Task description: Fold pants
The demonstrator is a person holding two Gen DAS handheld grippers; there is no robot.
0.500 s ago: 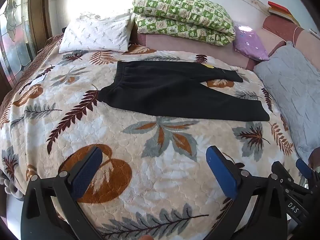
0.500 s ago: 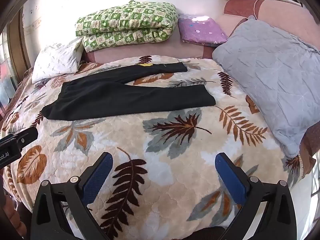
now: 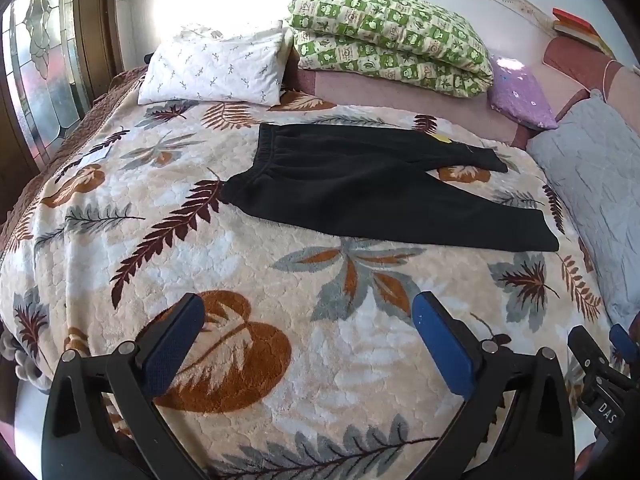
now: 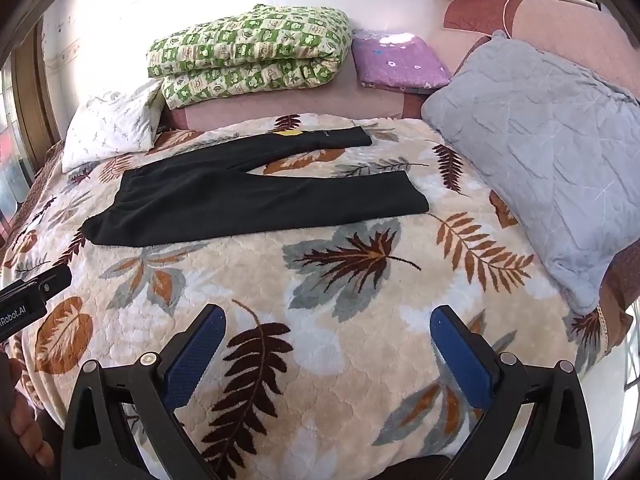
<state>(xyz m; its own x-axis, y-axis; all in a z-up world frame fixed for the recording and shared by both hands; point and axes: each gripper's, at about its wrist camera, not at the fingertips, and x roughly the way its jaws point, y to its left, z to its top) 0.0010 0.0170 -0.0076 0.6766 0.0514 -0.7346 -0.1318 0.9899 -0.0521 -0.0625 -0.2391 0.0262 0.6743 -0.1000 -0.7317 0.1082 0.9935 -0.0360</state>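
Black pants [image 3: 360, 184] lie flat on the leaf-patterned blanket [image 3: 280, 288], waistband to the left, two legs spread to the right; they also show in the right wrist view [image 4: 256, 196]. A small yellow tag [image 3: 442, 138] sits by the far leg. My left gripper [image 3: 308, 320] is open and empty, hovering over the blanket well short of the pants. My right gripper [image 4: 328, 332] is open and empty, also over the near blanket, apart from the pants. The right gripper's tip shows at the left view's right edge [image 3: 600, 360].
At the bed's head lie a white pillow [image 3: 216, 68], a folded green checked quilt [image 3: 392, 40] and a purple pillow [image 3: 520, 96]. A grey quilted cushion [image 4: 552, 152] lies along the right side. A stained-glass window [image 3: 40, 72] is on the left.
Both grippers have stayed nearly still over the near blanket. The pants have not moved.
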